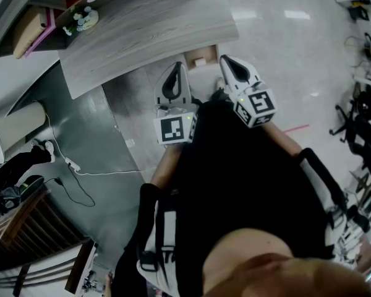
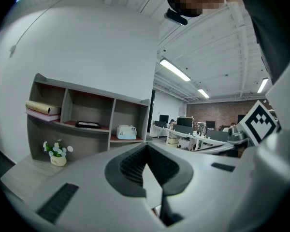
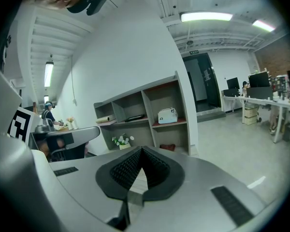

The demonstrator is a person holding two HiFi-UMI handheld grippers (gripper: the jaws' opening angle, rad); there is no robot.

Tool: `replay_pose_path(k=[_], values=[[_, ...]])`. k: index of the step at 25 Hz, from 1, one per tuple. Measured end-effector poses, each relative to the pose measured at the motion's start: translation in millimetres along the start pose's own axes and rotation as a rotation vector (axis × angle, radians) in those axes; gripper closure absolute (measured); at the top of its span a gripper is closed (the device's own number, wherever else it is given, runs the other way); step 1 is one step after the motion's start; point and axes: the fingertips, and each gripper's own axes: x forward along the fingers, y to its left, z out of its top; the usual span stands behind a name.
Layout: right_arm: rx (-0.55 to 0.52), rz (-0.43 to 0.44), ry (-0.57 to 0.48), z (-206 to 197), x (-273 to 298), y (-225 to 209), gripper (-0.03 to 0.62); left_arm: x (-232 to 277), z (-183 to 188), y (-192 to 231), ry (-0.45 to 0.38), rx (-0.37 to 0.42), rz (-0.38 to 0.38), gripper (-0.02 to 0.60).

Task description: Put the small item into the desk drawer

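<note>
The pale wooden desk (image 1: 142,30) fills the top of the head view. Below its front edge a tan, open-topped box (image 1: 189,57), apparently the drawer, sticks out, and a small white item (image 1: 200,61) lies in it. My left gripper (image 1: 178,68) points at the drawer's left side. My right gripper (image 1: 226,60) points at its right side. Both are held close in front of the person's dark-clothed body. In the left gripper view the left gripper (image 2: 146,150) is shut and empty. The right gripper (image 3: 141,151) is likewise shut with nothing in it.
A shelf unit (image 2: 87,120) stands on the desk with a white box (image 2: 126,131) and a small flower pot (image 2: 57,154) beside it. A white cable and power strip (image 1: 71,164) lie on the floor at left. Office chairs (image 1: 358,129) stand at right.
</note>
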Motion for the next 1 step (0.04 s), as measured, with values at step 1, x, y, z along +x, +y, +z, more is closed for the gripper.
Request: replay_pose_path(k=[1], values=[[-0.005,0.002,-0.002,0.0,0.1,0.0,0.595,0.0,0.1,-0.3,0.000,-0.002,0.000,0.583]])
